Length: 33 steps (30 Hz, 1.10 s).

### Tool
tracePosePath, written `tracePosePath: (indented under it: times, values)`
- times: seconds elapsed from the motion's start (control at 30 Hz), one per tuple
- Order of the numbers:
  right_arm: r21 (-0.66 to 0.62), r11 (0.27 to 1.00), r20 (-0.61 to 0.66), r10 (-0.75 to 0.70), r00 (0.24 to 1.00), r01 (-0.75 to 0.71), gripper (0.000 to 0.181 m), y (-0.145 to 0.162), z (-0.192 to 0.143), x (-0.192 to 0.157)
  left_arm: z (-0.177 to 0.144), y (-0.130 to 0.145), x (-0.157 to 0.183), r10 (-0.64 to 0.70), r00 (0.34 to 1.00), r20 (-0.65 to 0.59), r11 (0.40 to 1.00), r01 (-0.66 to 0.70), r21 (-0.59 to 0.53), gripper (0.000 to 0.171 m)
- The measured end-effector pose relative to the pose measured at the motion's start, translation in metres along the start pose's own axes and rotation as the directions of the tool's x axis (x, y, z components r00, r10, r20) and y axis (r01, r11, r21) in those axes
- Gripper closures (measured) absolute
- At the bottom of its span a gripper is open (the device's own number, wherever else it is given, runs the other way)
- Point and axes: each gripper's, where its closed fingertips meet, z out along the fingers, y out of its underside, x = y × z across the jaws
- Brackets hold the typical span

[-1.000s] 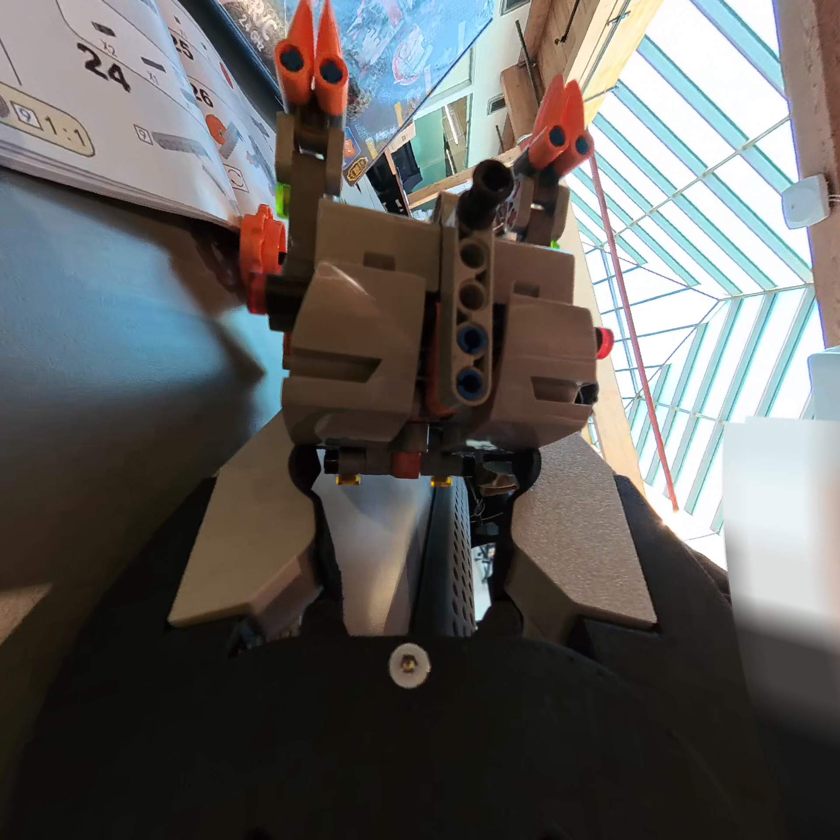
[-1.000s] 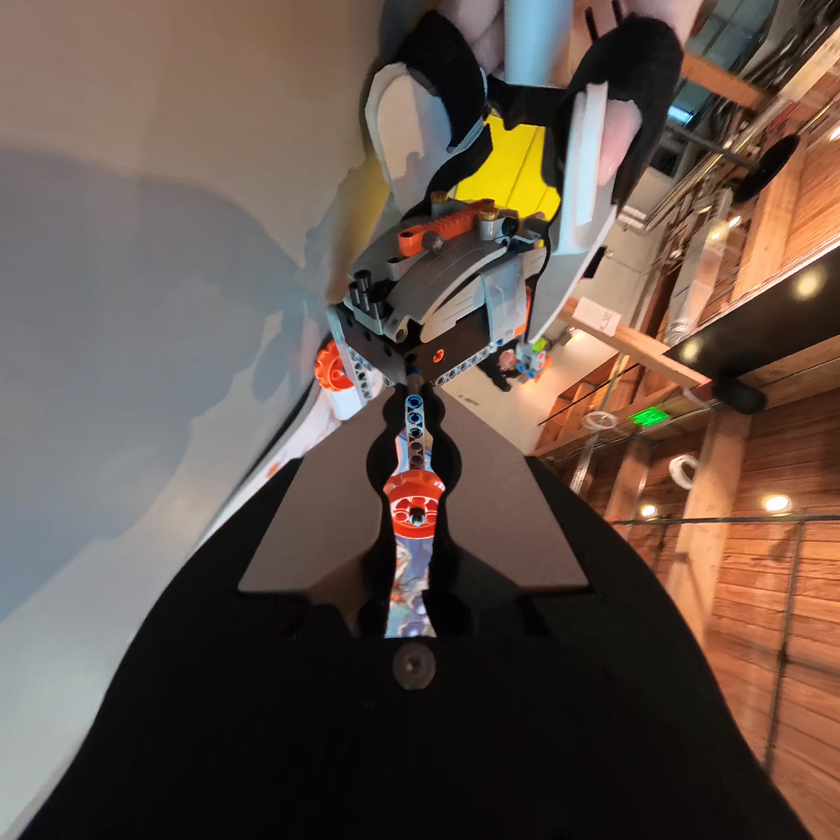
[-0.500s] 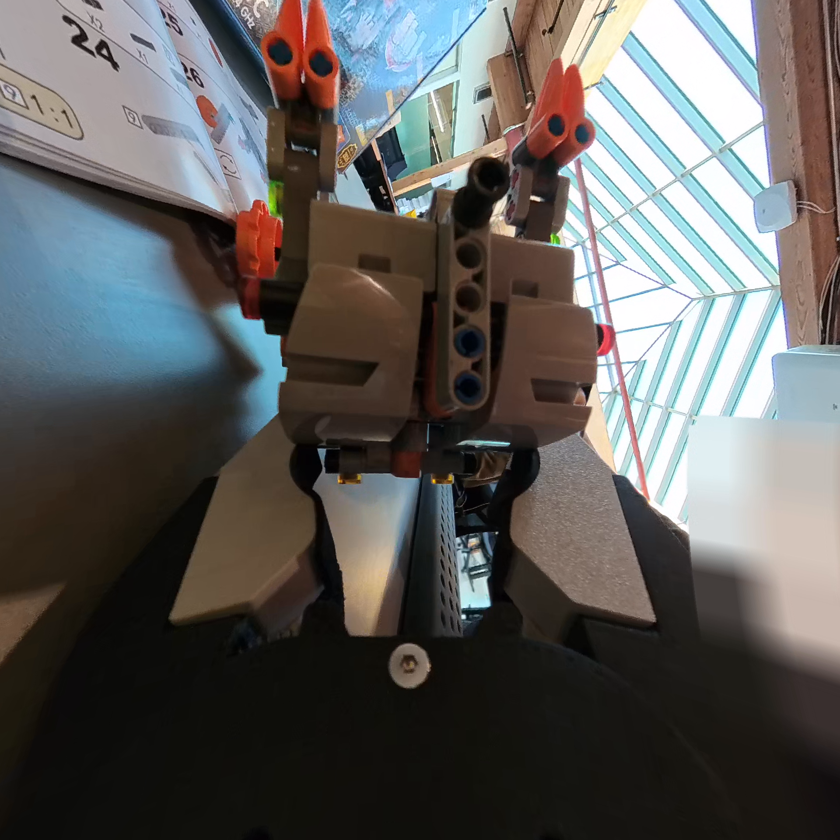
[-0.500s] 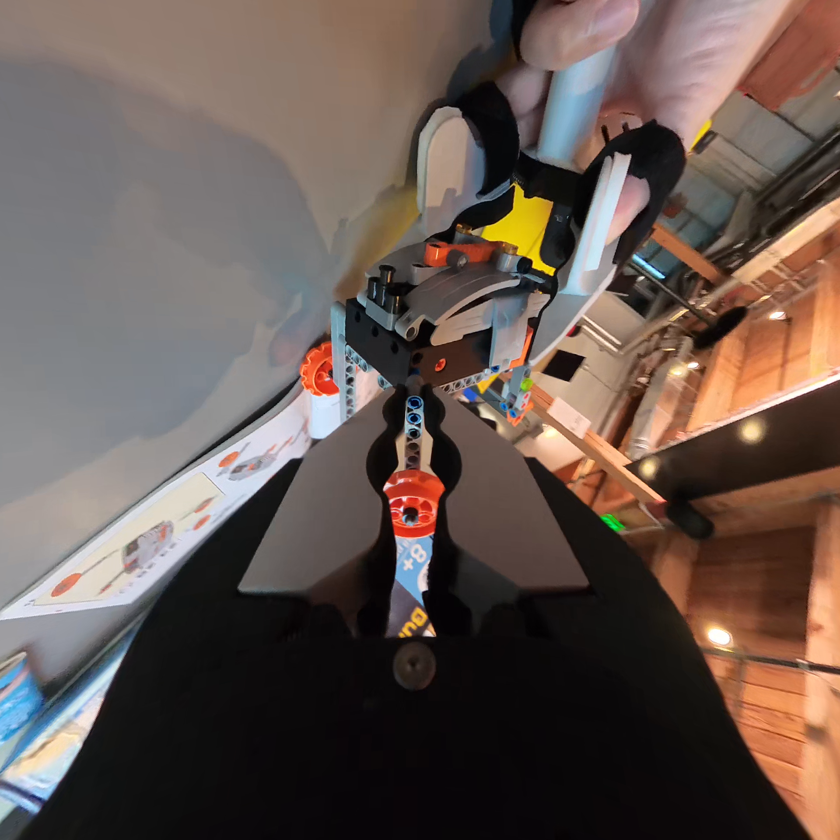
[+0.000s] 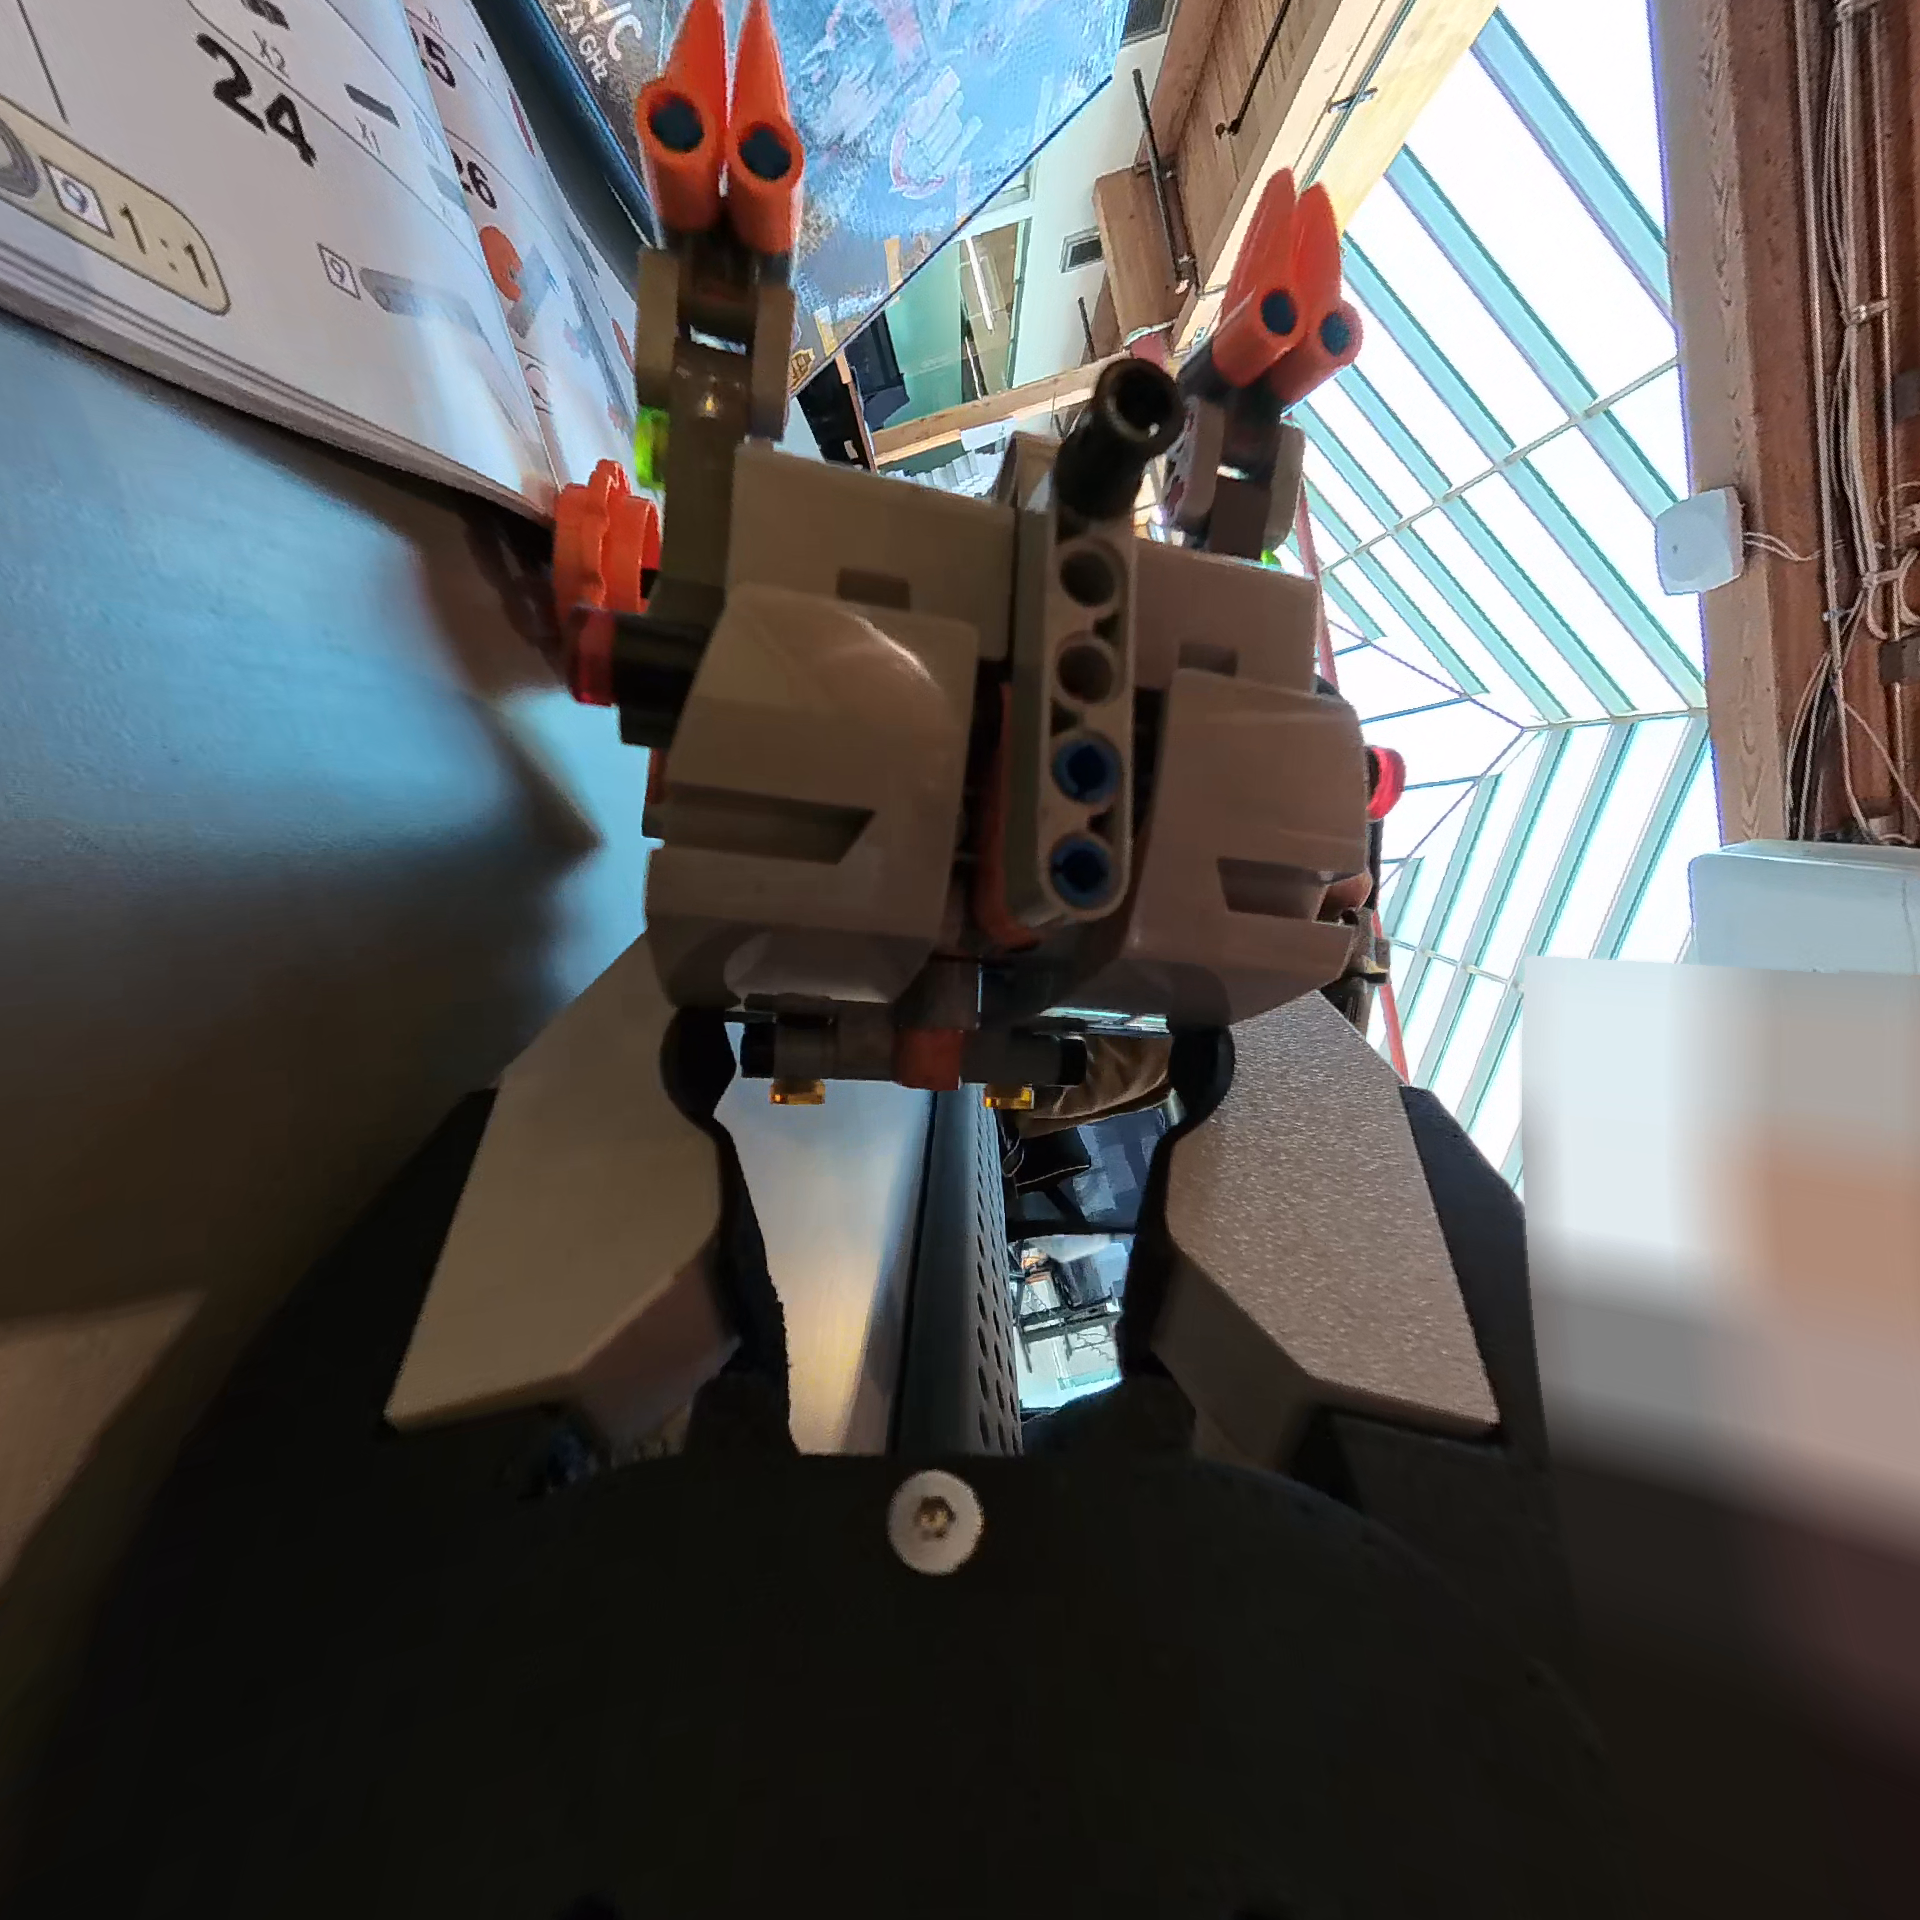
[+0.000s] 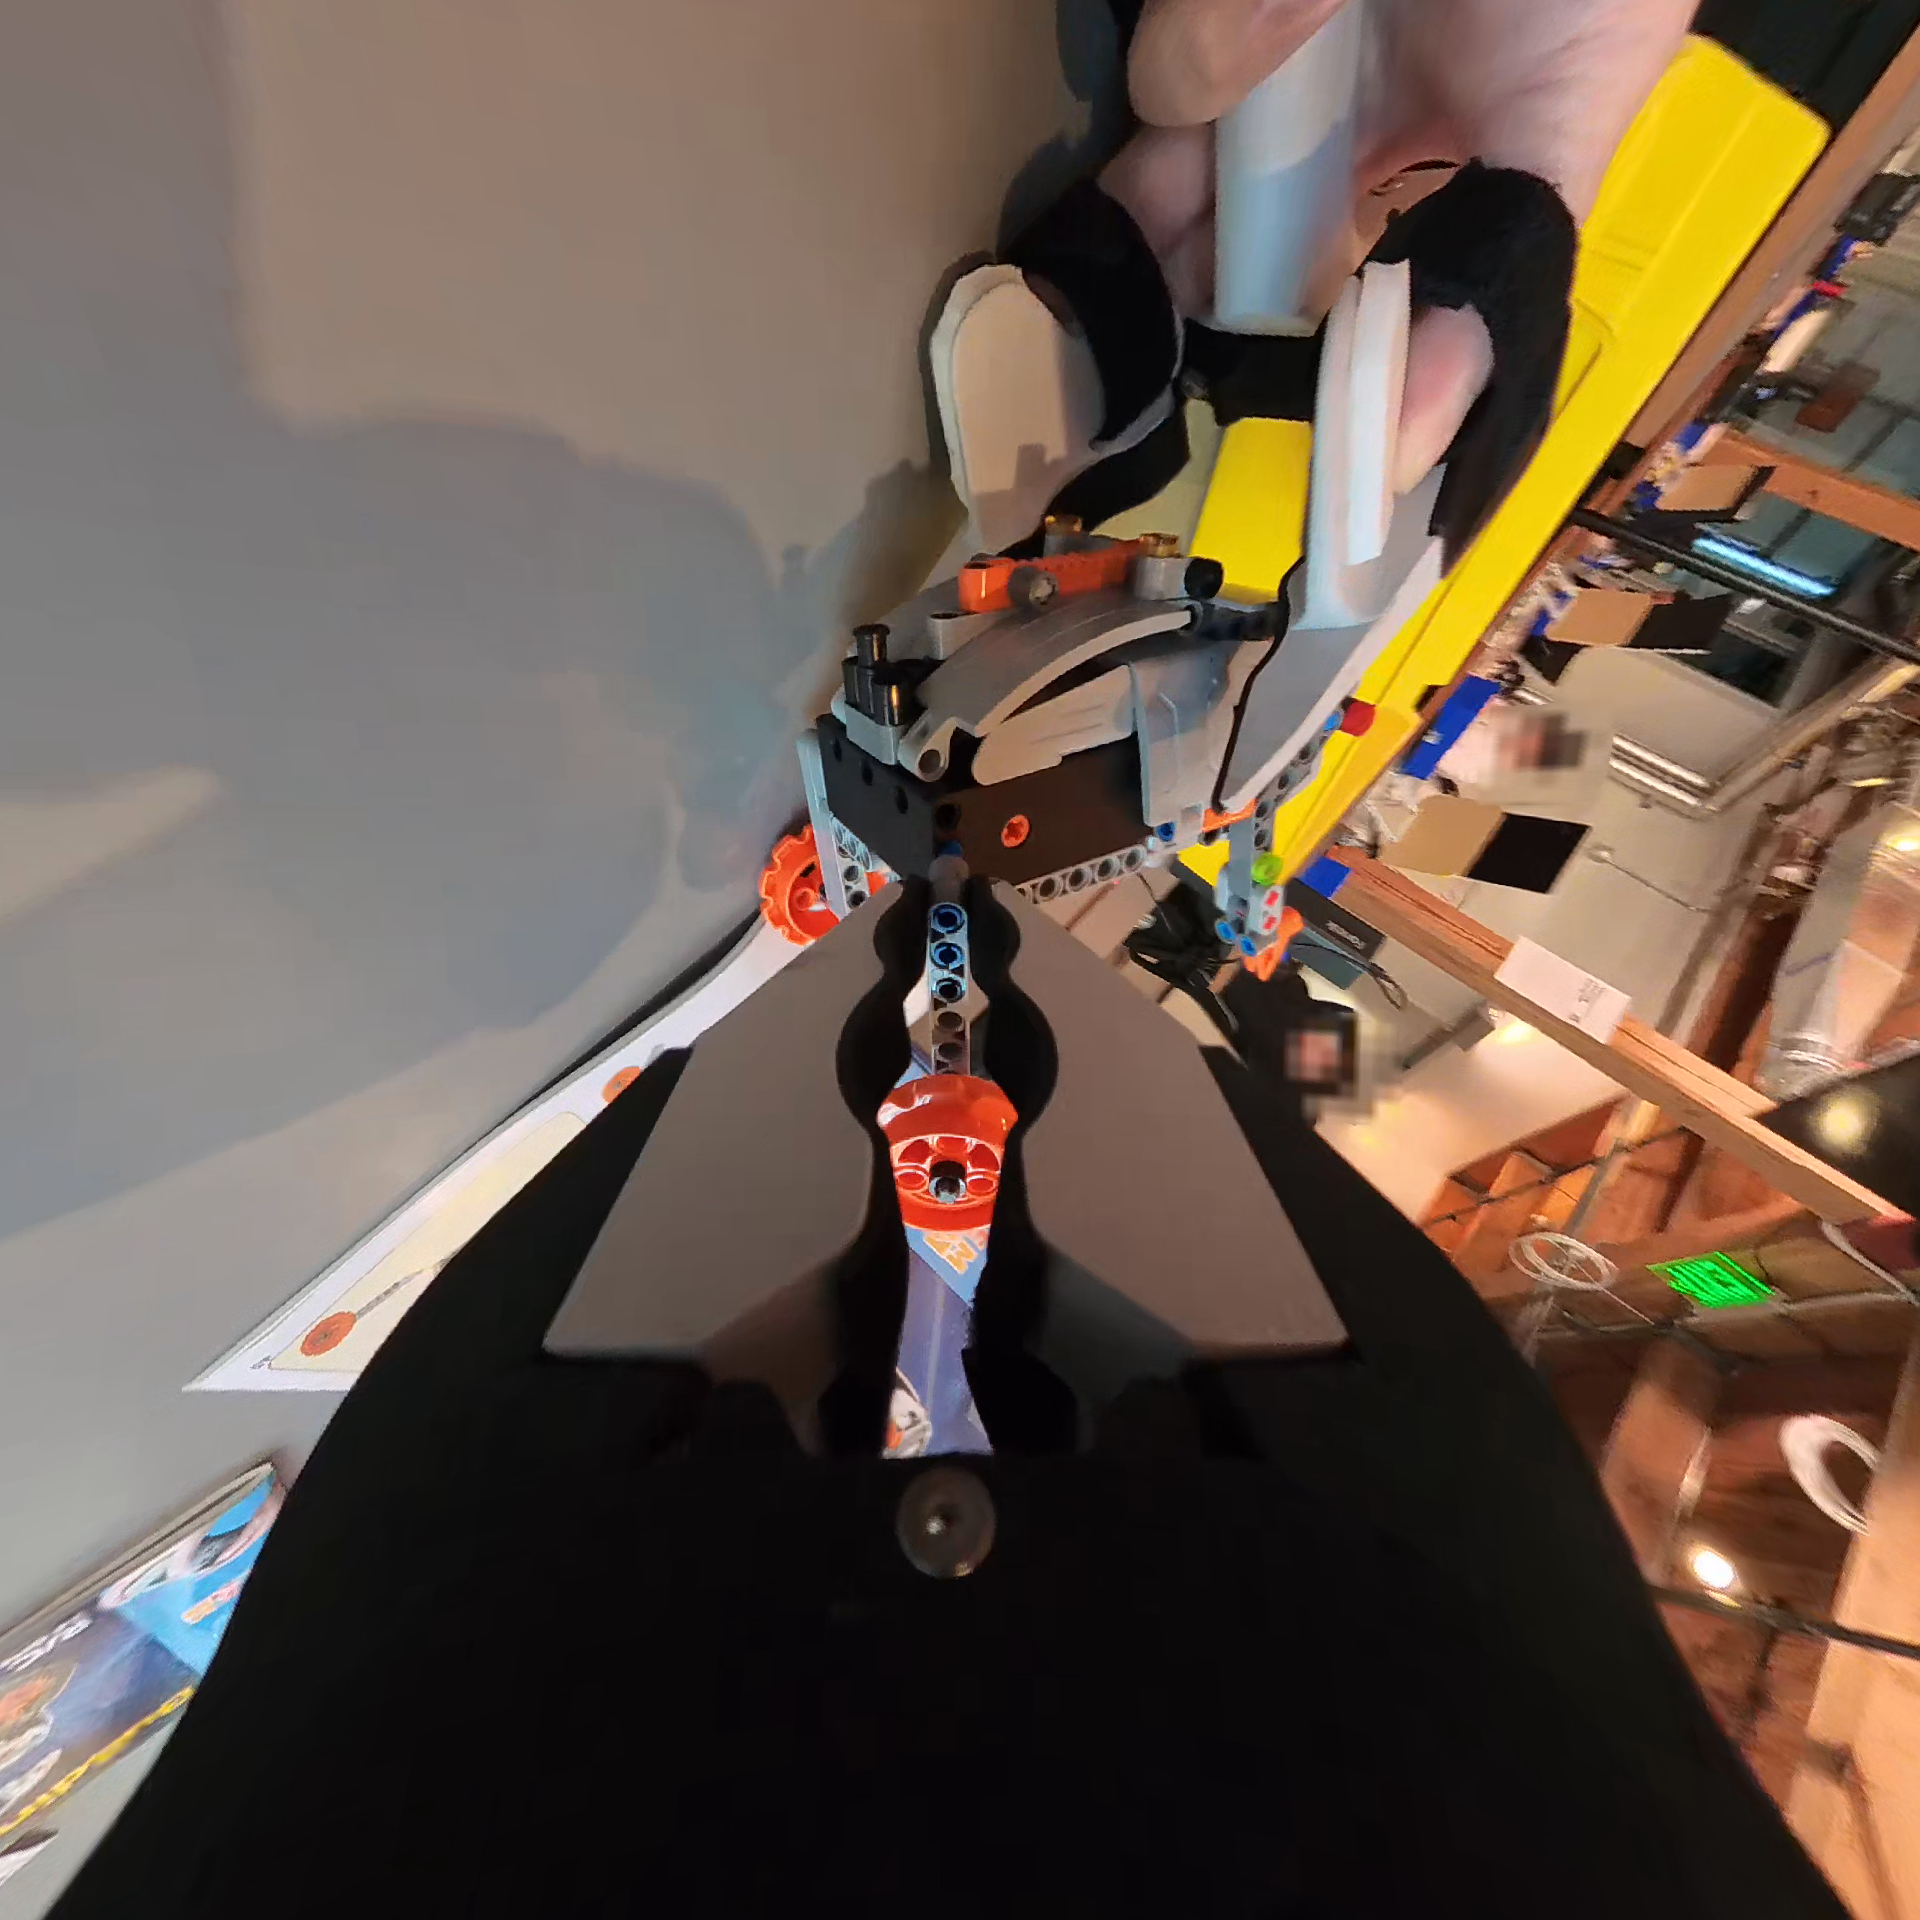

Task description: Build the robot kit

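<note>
The left gripper [image 5: 951, 1029] clamps the grey brick model [image 5: 987, 748], its 2 orange-tipped prongs [image 5: 719, 135] pointing away from the camera. The right gripper [image 6: 948, 904] is closed on a thin holed beam [image 6: 948, 997] with an orange wheel [image 6: 943, 1153]; the beam's long axis runs forward, its tip touching the model's black block [image 6: 1039, 821].

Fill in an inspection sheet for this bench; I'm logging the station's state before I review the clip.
Surface: grey table, in shadow.
Job's things: grey brick-built model; thin grey beam with orange wheel, tip at the model.
Clutter: open instruction booklet; printed box; yellow bin.
Grippers: left gripper clamps the model; right gripper pinches the beam.
Cables: wall wiring.
Surroundings: glass roof, timber beams.
</note>
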Motion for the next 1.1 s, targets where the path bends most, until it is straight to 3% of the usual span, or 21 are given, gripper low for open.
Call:
tracePosePath:
  times: [0.77,1.1]
  values:
    - [0.007,0.999,0.324,0.03,0.946,-0.034,0.174,0.0,0.003,-0.003,0.001,0.002,-0.002,0.001,1.0,0.017,1.0,-0.001,0.0,0.085]
    - [-0.058,0.996,0.406,-0.035,0.913,0.064,0.174,0.007,0.007,-0.002,0.002,0.002,-0.002,0.003,1.0,0.021,1.0,-0.003,0.009,0.085]
